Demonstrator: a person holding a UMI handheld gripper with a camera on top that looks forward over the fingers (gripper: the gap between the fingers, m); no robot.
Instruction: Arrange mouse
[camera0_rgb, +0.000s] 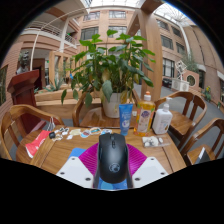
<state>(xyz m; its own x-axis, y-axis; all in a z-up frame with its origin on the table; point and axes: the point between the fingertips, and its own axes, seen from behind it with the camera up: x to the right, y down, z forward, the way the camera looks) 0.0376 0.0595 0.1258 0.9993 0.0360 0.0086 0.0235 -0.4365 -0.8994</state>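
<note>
A black computer mouse (112, 157) is held between my gripper's (112, 172) two fingers, its front pointing away from me, above a wooden table (65, 152). The magenta pads (88, 158) press against both its sides. The fingers are shut on the mouse. A strip of blue shows under the mouse's near end.
Ahead on the table stand a blue can (126, 118), an orange-labelled bottle (146, 112), a white jar (162, 120) and a large potted plant (110, 70). Small items and a red object (38, 142) lie to the left. Wooden chairs (190, 105) surround the table.
</note>
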